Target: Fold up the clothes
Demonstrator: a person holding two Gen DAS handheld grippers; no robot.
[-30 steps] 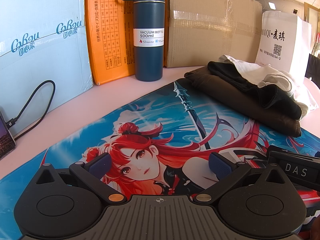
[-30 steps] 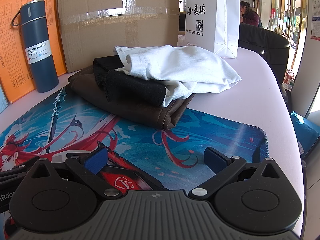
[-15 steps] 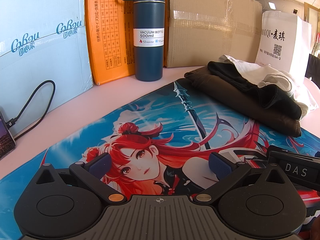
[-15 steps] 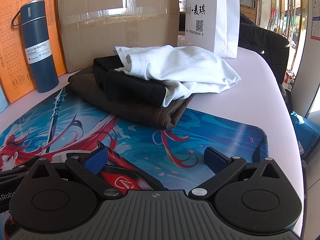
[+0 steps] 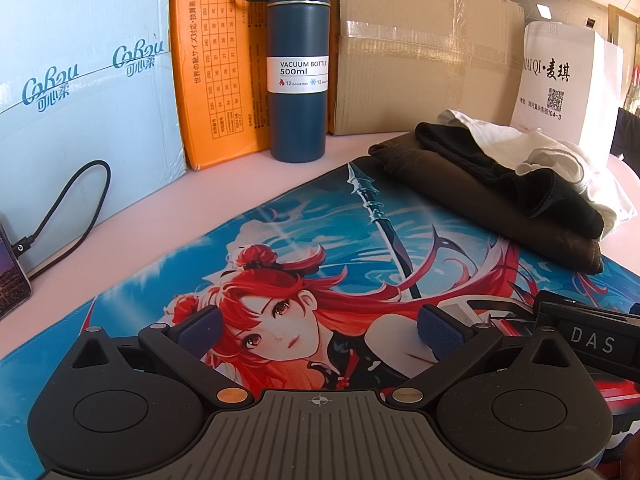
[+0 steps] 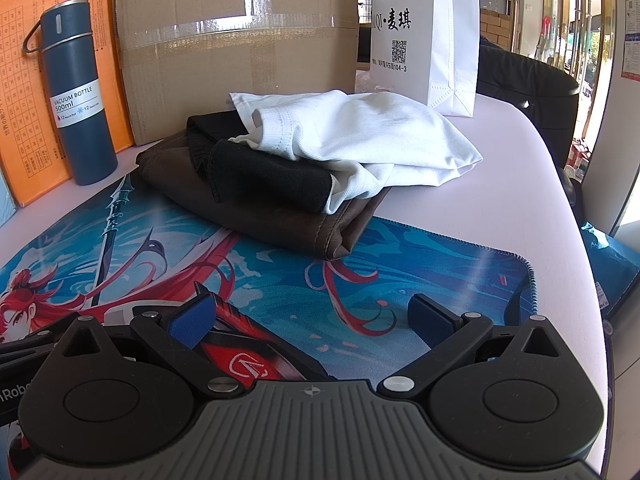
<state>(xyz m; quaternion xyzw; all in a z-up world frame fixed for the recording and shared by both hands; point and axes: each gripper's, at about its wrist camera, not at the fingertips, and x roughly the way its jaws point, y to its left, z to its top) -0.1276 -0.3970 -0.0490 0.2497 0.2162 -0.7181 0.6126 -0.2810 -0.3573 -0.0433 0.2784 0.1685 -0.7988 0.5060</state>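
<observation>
A pile of clothes lies at the far right of the printed desk mat (image 5: 320, 216): a folded brown garment (image 6: 280, 216) at the bottom, a black one (image 6: 272, 176) on it, and a crumpled white T-shirt (image 6: 360, 136) on top. The pile also shows in the left wrist view, with the brown garment (image 5: 480, 208) under the black one (image 5: 520, 184) and the white T-shirt (image 5: 560, 160). My left gripper (image 5: 320, 328) is open and empty, low over the mat, well short of the pile. My right gripper (image 6: 312, 316) is open and empty, near the mat's front right corner.
A blue vacuum bottle (image 5: 298, 60) stands behind the mat, before an orange box (image 5: 212, 60) and a cardboard box (image 5: 420, 48). A white paper bag (image 6: 424, 32) stands behind the clothes. A light blue box (image 5: 80, 80), a cable (image 5: 68, 208) and a phone (image 5: 10, 276) are at the left.
</observation>
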